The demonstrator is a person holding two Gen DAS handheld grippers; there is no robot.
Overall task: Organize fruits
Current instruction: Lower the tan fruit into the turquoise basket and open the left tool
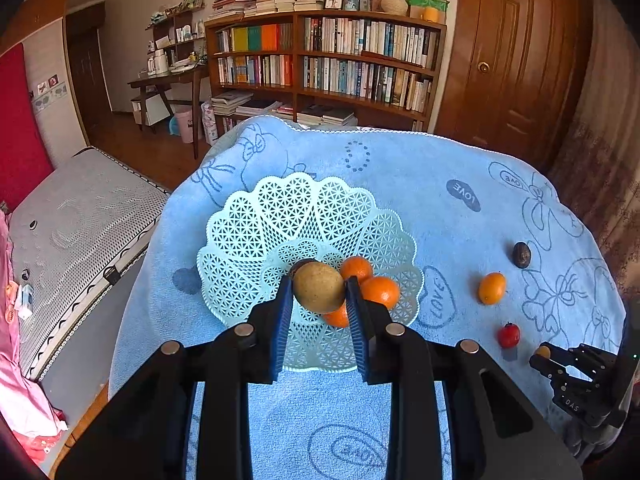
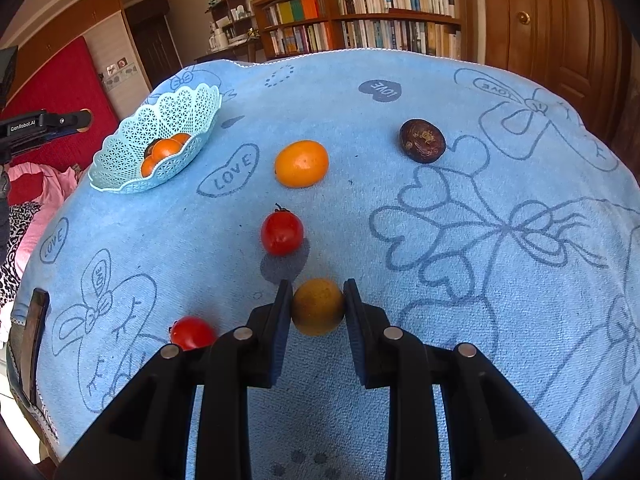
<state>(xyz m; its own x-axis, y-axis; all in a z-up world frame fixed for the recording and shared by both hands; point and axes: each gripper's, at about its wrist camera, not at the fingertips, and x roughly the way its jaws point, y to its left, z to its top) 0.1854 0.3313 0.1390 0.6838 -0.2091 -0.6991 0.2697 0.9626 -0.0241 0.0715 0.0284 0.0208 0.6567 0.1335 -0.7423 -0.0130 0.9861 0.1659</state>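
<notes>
My left gripper (image 1: pixel 319 288) is shut on a tan round fruit (image 1: pixel 318 286), held just above the near part of the pale green lattice basket (image 1: pixel 256 232). Three small oranges (image 1: pixel 380 291) lie in the basket behind it. My right gripper (image 2: pixel 318 292) is shut on a brownish-yellow round fruit (image 2: pixel 318 307), low over the blue cloth. Loose on the cloth lie an orange kumquat (image 2: pixel 301 163), a dark brown fruit (image 2: pixel 422 141) and two red tomatoes (image 2: pixel 282 233) (image 2: pixel 192 333). The basket (image 2: pixel 120 160) sits at the far left of the right wrist view.
A blue towel (image 1: pixel 400 184) printed with bows and "LOVE" hearts covers the table. To its left a grey mattress (image 1: pixel 80 220) lies lower down, with pink bedding beside it. A bookcase (image 1: pixel 320 64) and a wooden door (image 1: pixel 516 56) stand behind.
</notes>
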